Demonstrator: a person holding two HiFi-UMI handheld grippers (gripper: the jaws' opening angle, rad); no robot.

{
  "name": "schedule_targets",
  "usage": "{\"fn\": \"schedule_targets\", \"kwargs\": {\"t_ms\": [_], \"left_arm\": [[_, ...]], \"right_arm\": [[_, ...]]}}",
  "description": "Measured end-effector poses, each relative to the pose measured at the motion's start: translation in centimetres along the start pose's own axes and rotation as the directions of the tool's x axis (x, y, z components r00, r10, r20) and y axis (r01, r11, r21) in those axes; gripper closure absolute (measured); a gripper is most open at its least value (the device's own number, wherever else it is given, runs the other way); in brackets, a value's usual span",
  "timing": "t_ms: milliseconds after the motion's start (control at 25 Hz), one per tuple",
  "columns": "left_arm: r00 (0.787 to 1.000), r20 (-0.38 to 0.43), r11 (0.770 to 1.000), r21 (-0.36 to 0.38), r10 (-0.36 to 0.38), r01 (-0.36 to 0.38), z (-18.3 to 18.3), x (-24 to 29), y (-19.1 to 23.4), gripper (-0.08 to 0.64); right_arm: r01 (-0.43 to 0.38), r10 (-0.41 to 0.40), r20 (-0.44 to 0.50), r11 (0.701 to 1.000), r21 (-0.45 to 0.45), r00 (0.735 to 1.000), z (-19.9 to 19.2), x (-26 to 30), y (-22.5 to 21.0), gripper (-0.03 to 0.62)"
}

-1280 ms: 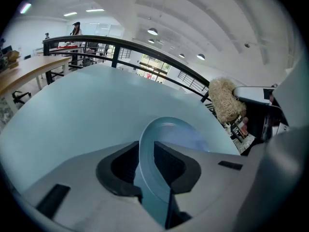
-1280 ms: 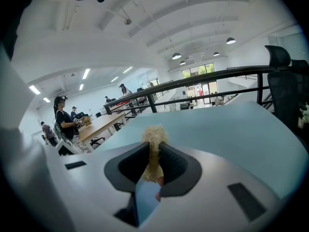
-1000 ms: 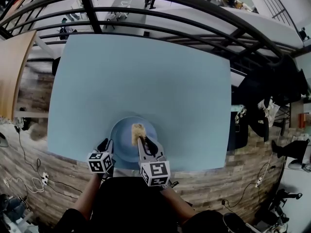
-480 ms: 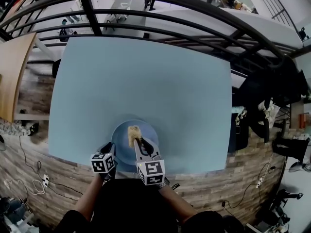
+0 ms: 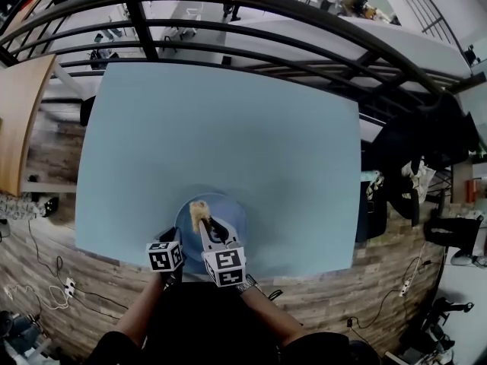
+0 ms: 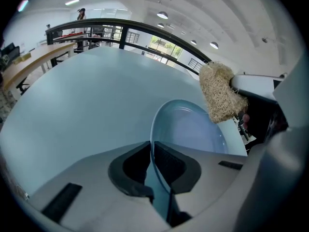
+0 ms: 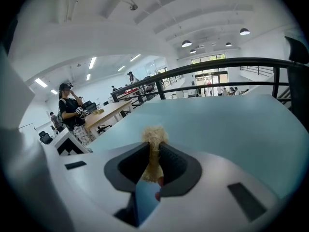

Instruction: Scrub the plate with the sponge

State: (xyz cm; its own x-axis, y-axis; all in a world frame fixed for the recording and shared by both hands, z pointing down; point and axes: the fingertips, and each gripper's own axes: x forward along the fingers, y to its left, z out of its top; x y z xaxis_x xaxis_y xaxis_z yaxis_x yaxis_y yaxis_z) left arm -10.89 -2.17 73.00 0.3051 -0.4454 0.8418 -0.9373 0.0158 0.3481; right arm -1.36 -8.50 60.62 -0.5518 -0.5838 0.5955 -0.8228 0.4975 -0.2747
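Observation:
A pale blue plate [image 5: 228, 219] lies near the table's front edge in the head view. My left gripper [image 5: 172, 243] is shut on the plate's near left rim; the rim [image 6: 153, 144] runs between its jaws in the left gripper view. My right gripper [image 5: 204, 226] is shut on a tan fibrous sponge [image 5: 198, 213], which rests over the plate's left part. The sponge [image 6: 220, 94] shows above the plate [image 6: 193, 132] in the left gripper view. In the right gripper view the sponge [image 7: 153, 144] sticks out between the jaws.
The light blue table [image 5: 221, 128] stretches away behind the plate. A black railing [image 5: 251, 14] runs past its far edge. A wooden desk [image 5: 19, 120] stands at the left, dark bags [image 5: 426, 158] at the right. A person [image 7: 72, 111] stands far off in the right gripper view.
The sponge and my right gripper have slid left across the plate. My left gripper keeps its hold on the rim.

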Motion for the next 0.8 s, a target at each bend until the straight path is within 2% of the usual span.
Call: {"fn": "schedule_targets", "kwargs": {"t_ms": [320, 800], "left_arm": [[1.0, -0.009, 0.999, -0.047, 0.025, -0.025, 0.0, -0.2, 0.3, 0.554], [0.999, -0.006, 0.998, -0.041, 0.04, -0.04, -0.1, 0.0, 0.4, 0.554]], "right_arm": [[-0.035, 0.031, -0.071, 0.998, -0.047, 0.997, -2.2, 2.4, 1.3, 0.528], [-0.038, 0.034, -0.137, 0.999, -0.029, 0.99, -4.1, 4.4, 0.2, 0.527]]}}
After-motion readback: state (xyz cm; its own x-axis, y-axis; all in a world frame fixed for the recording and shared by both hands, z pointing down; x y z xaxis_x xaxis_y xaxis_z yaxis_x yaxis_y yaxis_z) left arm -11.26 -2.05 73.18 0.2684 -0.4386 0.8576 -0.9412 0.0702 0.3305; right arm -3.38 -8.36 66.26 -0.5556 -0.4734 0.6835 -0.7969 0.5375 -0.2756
